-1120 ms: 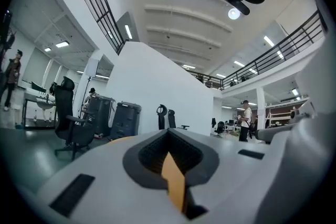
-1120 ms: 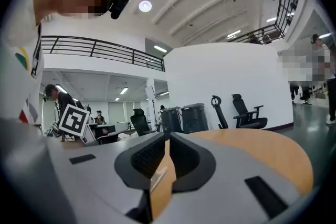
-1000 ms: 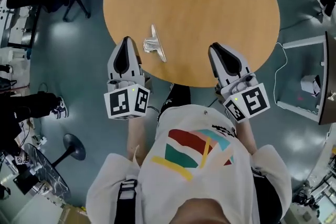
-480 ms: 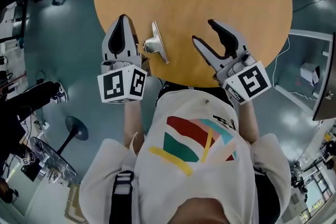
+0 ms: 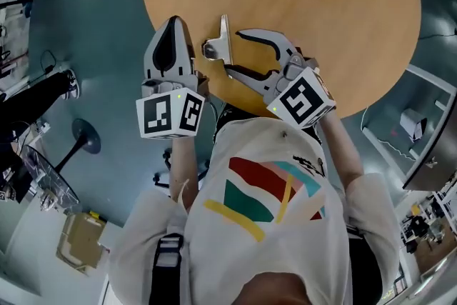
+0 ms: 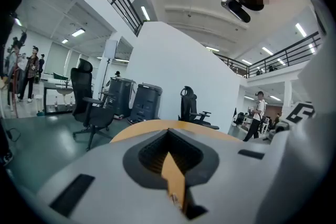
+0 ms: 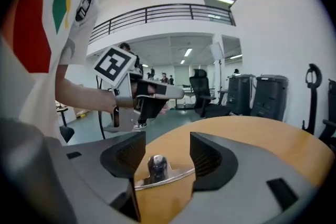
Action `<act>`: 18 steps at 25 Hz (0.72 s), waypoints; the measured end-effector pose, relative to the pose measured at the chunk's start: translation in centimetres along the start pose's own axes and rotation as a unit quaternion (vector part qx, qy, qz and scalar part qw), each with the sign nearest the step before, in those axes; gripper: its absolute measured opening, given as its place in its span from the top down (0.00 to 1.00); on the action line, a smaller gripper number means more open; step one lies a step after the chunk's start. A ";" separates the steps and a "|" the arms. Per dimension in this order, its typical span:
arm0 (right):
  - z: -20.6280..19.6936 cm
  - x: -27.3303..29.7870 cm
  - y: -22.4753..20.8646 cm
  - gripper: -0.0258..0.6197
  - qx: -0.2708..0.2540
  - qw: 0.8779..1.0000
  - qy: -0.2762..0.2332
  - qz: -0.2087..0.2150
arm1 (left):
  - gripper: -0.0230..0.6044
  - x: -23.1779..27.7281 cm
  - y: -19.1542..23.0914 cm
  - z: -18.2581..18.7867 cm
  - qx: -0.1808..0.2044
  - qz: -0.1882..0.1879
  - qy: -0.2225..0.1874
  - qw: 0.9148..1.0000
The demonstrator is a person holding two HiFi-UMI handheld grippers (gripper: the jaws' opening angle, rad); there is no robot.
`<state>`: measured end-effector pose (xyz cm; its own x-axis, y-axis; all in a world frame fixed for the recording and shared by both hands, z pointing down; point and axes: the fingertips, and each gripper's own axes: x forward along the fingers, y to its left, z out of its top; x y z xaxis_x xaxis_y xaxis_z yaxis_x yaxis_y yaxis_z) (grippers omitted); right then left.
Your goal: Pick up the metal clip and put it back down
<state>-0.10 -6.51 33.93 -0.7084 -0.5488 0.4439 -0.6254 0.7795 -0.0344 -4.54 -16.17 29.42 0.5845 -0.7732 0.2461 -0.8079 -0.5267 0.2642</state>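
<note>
Right gripper (image 5: 235, 51) jaws opening around metal clip (image 5: 218, 46) on counter (image 5: 321, 3); left gripper (image 5: 174, 28) jaws together, empty.

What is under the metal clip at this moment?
The metal clip rests on the bare wooden table, near its edge. The right hand-held gripper has its opening jaws on either side of the clip, not pressing on it. The spot directly beneath the clip's plate is covered by the clip itself.
</note>
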 end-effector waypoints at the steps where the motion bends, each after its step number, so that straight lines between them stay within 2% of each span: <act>1: -0.2 1.9 -0.7 0.58 -0.010 1.000 0.012 0.018 | 0.89 0.6 1.0 -0.1 0.000 0.011 -0.001 1.000; 3: -1.4 7.5 -0.2 0.58 -0.029 0.998 0.038 0.042 | 0.89 0.5 4.8 -1.3 0.004 0.022 -0.002 1.000; 7: -5.9 17.3 5.5 0.58 -0.063 0.988 0.109 0.088 | 0.89 -3.7 12.6 -6.5 -0.012 0.043 0.009 0.999; 9: -8.1 19.5 6.4 0.57 -0.088 0.981 0.148 0.095 | 0.89 -4.8 14.3 -8.4 -0.026 0.057 0.015 0.998; 11: -9.6 20.9 6.2 0.53 -0.088 0.976 0.171 0.103 | 0.89 -5.0 15.6 -10.0 -0.036 0.074 0.020 0.996; 15: -8.9 22.5 4.8 0.53 -0.074 0.972 0.180 0.131 | 0.89 -4.7 18.1 -10.9 -0.059 0.110 0.021 0.992; 18: -9.1 23.4 6.6 0.53 -0.070 0.968 0.186 0.151 | 0.89 -6.7 20.1 -12.8 -0.076 0.132 0.023 0.988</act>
<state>-17.85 -11.46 52.24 -0.6691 -0.1633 0.7250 -0.3389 0.9353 -0.1021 -23.73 -17.04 45.03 0.3599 -0.8578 0.3669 -0.9145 -0.2466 0.3206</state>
